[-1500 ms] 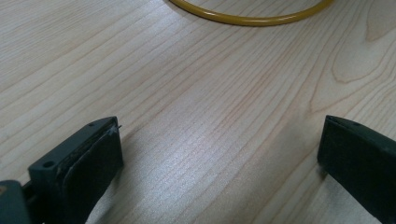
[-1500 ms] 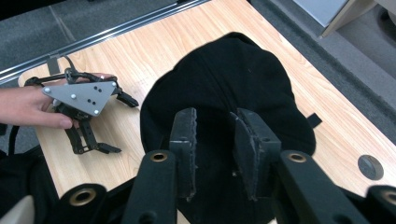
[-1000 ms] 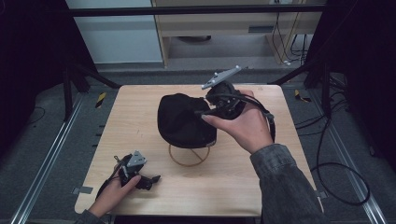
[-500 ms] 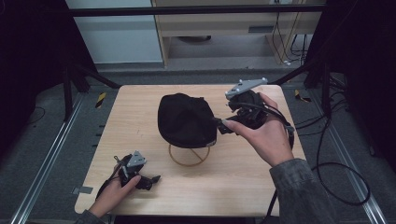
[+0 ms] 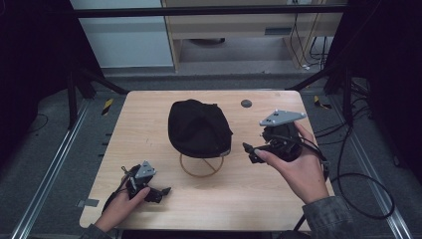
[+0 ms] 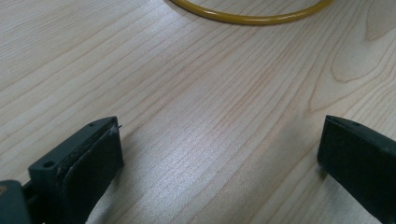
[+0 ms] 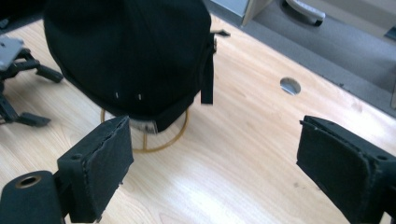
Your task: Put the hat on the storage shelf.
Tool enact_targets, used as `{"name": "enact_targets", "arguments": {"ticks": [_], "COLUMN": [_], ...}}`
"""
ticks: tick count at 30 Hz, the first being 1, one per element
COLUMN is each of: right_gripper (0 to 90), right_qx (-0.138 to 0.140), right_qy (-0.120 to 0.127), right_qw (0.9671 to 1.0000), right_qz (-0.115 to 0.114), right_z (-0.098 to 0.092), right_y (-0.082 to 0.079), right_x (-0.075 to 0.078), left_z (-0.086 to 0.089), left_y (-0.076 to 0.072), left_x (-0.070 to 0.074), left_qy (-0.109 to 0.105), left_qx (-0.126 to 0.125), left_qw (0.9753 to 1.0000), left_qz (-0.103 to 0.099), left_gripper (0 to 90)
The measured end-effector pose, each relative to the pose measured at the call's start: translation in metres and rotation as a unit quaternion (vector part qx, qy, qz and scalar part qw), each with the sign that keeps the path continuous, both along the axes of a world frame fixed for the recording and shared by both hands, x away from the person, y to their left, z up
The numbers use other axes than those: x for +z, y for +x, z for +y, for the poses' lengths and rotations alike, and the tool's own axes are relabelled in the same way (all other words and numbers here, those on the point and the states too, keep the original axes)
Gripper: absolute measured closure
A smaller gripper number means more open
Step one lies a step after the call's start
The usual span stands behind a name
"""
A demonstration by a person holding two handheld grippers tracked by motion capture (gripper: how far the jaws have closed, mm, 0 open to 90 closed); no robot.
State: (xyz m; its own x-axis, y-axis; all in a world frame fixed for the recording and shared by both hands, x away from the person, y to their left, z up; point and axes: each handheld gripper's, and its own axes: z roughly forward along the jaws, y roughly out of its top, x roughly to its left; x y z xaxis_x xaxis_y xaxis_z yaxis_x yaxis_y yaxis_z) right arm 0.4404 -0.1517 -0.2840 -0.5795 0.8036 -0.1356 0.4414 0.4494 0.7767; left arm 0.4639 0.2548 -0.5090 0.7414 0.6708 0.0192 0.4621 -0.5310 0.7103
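Big picture first: a pale wooden table [image 5: 149, 114] with rounded corners, and there's a small dark round hole [image 5: 246, 103] near its far edge, also visible in the right gripper view.

Dead centre sits the black cap [image 5: 198, 128], perched on a thin yellow wire stand [image 5: 201, 165]. The stand's ring base lies flat on the wood just under the cap's near edge. In the right gripper view, the cap [image 7: 126, 56] shows its back, with a short strap end hanging loose down its right side and the ring of the stand [image 7: 154, 140] peeking out below.

Over on the right, the right gripper [image 5: 251, 152] is held up in the person's hand [image 5: 293, 167], just beside the cap and clear of it, grey plate on top, cable trailing away to the table's right edge. Its own view shows the jaws spread wide, nothing between them but bare table.

Down at the near left corner, the left gripper [image 5: 161, 191] rests low on the wood, well apart from the cap. Jaws spread wide here too, holding nothing, with an arc of the yellow ring [image 6: 252, 16] at the top of its view.
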Motion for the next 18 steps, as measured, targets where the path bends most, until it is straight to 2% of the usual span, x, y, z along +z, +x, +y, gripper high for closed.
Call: {"name": "enact_targets", "arguments": {"ticks": [3, 7, 12, 18], "right_gripper": [11.9, 12.6, 14.7, 15.4], "right_qx": [-0.005, -0.006, 0.0, -0.004], "right_qy": [0.006, 0.009, 0.012, 0.009], "right_qw": [1.0, 0.9995, 0.9973, 0.9937], "right_qz": [0.005, 0.03, 0.073, 0.111], "right_z": [-0.004, -0.006, 0.0, 0.003], "right_y": [-0.002, -0.002, -0.001, 0.003], "right_x": [-0.014, -0.04, -0.089, -0.133], "left_z": [0.0, 0.0, 0.0, 0.0], "left_y": [0.0, 0.0, 0.0, 0.0], "left_x": [0.0, 0.0, 0.0, 0.0], "left_qy": [0.0, 0.002, 0.002, 0.002], "left_qx": [0.0, 0.0, 0.0, 0.0], "left_qw": [1.0, 1.0, 1.0, 1.0], "left_qz": [0.0, 0.001, 0.001, 0.001], "left_gripper": [0.0, 0.0, 0.0, 0.0]}}
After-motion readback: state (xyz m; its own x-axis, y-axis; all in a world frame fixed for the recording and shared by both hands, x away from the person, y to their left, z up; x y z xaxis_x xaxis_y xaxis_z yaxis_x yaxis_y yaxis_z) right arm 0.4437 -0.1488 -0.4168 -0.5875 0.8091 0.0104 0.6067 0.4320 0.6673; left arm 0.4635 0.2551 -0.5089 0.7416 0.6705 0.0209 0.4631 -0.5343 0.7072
